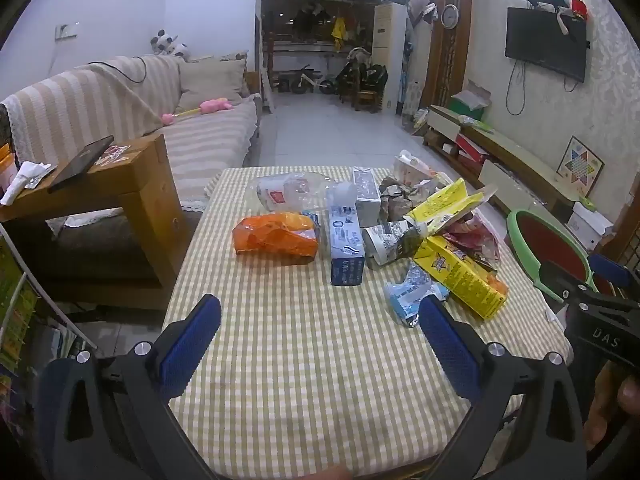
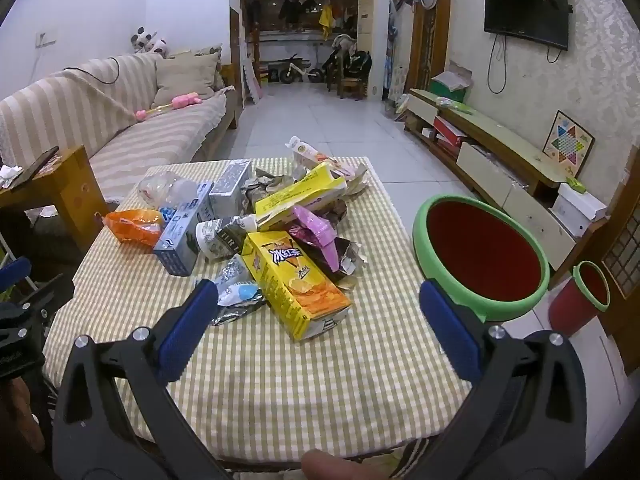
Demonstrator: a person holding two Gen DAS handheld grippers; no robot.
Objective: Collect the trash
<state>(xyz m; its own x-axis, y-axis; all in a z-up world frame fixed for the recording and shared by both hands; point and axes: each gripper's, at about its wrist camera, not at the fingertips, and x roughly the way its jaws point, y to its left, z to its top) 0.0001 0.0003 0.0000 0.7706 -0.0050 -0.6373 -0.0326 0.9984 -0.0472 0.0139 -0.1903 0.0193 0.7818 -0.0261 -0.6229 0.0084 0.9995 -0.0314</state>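
Checked yellow tabletop [image 1: 304,340] holds piled crumpled wrapper-and-carton trash [image 2: 288,236]; left tongs [image 1: 320,312] and right tongs [image 2: 318,300] hover spread wide, empty.

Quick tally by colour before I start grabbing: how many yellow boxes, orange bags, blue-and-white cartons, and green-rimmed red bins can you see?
Yellow boxes: 2, the near chip box and the long box behind it
Orange bags: 1
Blue-and-white cartons: 1
Green-rimmed red bins: 2, the large bin and the small bin
Total: 6
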